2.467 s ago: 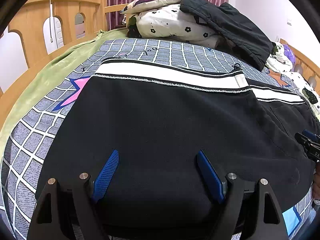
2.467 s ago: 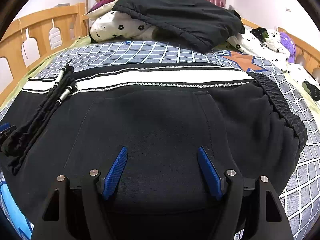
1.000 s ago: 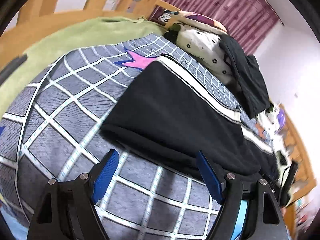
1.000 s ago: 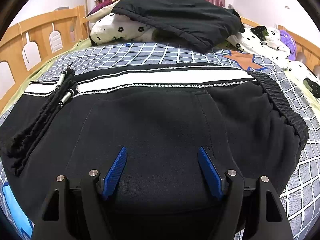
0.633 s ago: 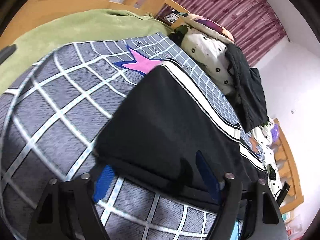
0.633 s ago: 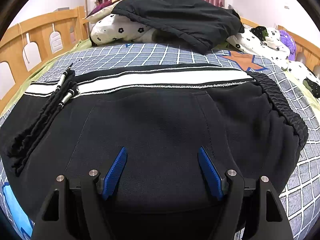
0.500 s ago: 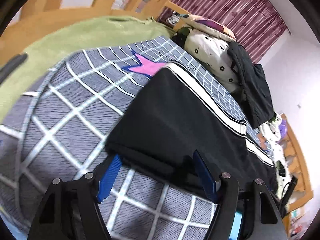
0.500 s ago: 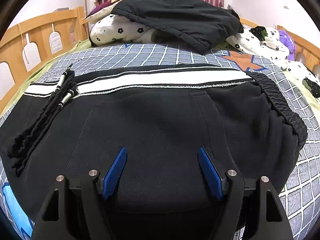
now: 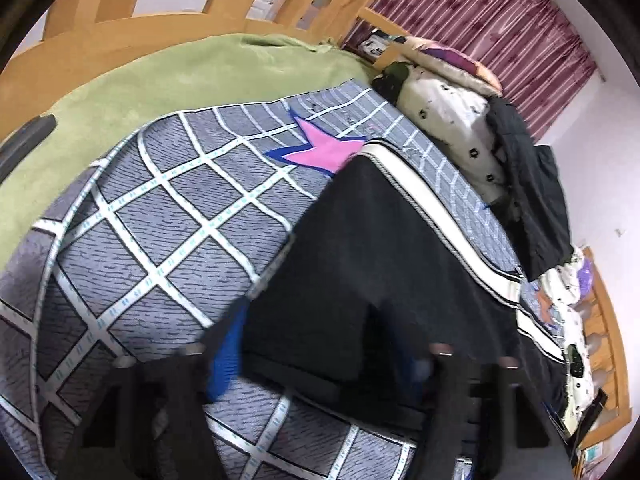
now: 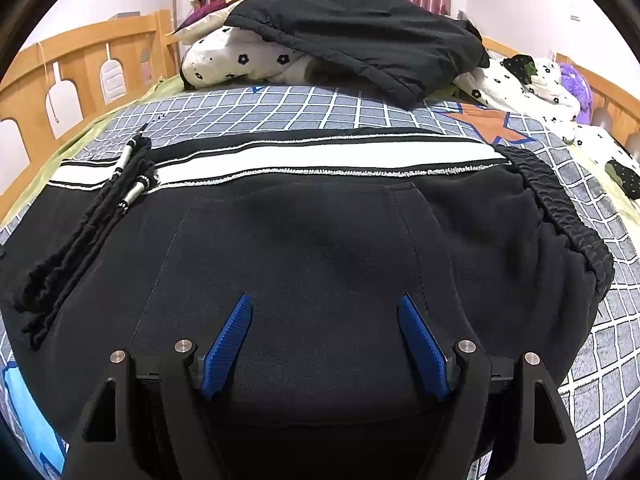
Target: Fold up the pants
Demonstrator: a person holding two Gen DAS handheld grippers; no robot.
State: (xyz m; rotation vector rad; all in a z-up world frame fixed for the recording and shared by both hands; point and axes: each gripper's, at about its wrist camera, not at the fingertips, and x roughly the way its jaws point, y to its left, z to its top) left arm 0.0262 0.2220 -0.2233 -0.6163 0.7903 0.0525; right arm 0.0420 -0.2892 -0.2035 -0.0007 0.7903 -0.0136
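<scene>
Black pants [image 10: 320, 240] with a white side stripe lie flat on the checked bedsheet [image 10: 280, 112]. Their elastic waistband [image 10: 572, 224] is at the right and the drawstring [image 10: 120, 184] lies across the left. My right gripper [image 10: 324, 300] hovers open just over the seat of the pants, with nothing between its blue pads. In the left wrist view the leg end of the pants [image 9: 360, 260] reaches toward me. My left gripper [image 9: 316, 332] is blurred and its jaws are closing, with the hem's corner between them. The right-hand pad is partly hidden by cloth.
A pile of flowered bedding [image 10: 248, 60] with a black jacket [image 10: 360, 32] on top sits at the head of the bed. Wooden rails [image 10: 80, 64] run along both sides. A green blanket [image 9: 160, 76] covers the bed's edge beyond the leg end.
My left gripper has moved in onto the leg end, and its jaws have narrowed around the hem corner. The right gripper and the pants under it have not moved.
</scene>
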